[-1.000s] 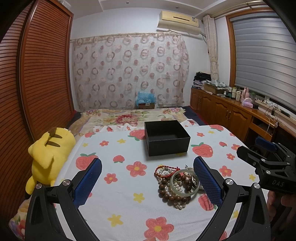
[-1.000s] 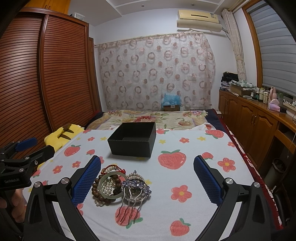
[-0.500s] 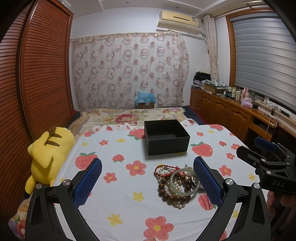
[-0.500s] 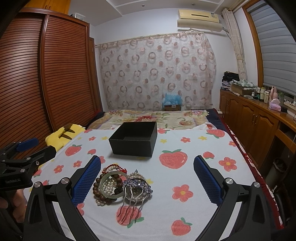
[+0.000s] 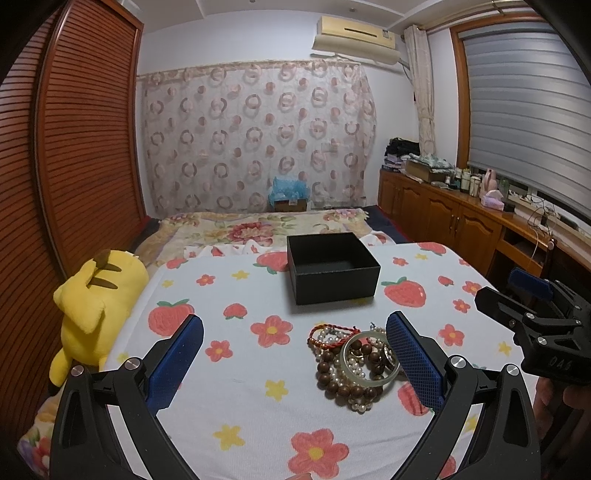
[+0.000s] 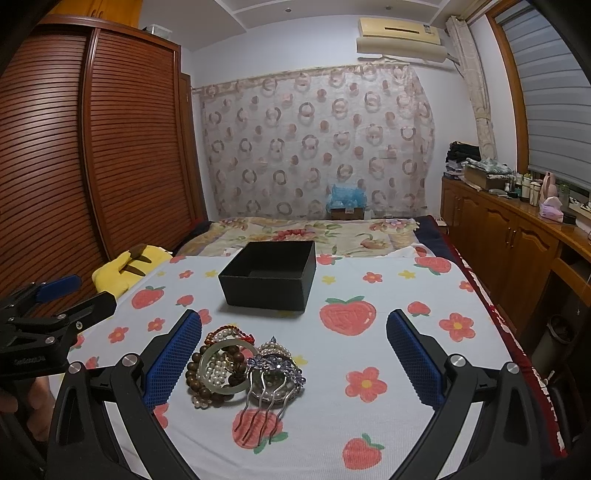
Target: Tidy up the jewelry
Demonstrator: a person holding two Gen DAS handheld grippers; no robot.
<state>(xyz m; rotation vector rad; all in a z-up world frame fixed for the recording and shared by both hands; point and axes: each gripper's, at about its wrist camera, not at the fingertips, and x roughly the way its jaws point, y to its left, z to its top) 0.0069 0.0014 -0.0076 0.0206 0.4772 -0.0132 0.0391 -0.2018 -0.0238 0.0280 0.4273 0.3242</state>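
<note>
- A bed is lying under a white cloth [image 5: 240, 398] printed with strawberries and flowers, and the jewelry is sitting on it.
- The left gripper [image 5: 294, 365] is hovering low over the cloth with its blue-padded fingers spread wide and nothing between them.
- The right gripper [image 6: 294, 363] is hovering beside it, fingers also spread wide and gripping nothing.
- A jewelry pile [image 5: 352, 365] is resting on the cloth, just inside the left gripper's right finger and the right gripper's left finger.
- In the pile, a pale green bangle [image 6: 226, 369] is lying over a dark wooden bead bracelet [image 5: 334, 384], white pearl strands [image 6: 218, 373] and a red cord bracelet [image 5: 325, 334].
- A jewelled hair comb [image 6: 271, 384] is leaning on the pile's right side, its metal prongs pointing toward the camera.
- An open black box [image 5: 332, 271] is standing on the cloth beyond the pile, apart from it, with nothing visible inside.
- Nothing is lying between the pile and the box.
- A yellow plush toy [image 5: 92, 302] is slumping at the bed's left edge, well apart from the jewelry.
- A slatted wooden wardrobe [image 6: 110, 147] is filling the left wall.
- A circle-patterned curtain [image 5: 258, 136] is hanging across the far wall, with an air conditioner [image 5: 356, 35] above it.
- Wooden cabinets [image 6: 509, 236] carrying bottles and clutter are running along the right wall under a window blind [image 5: 524, 107].
- A person's hand [image 6: 33, 402] is showing at the frame edge, holding the left gripper's handle.
</note>
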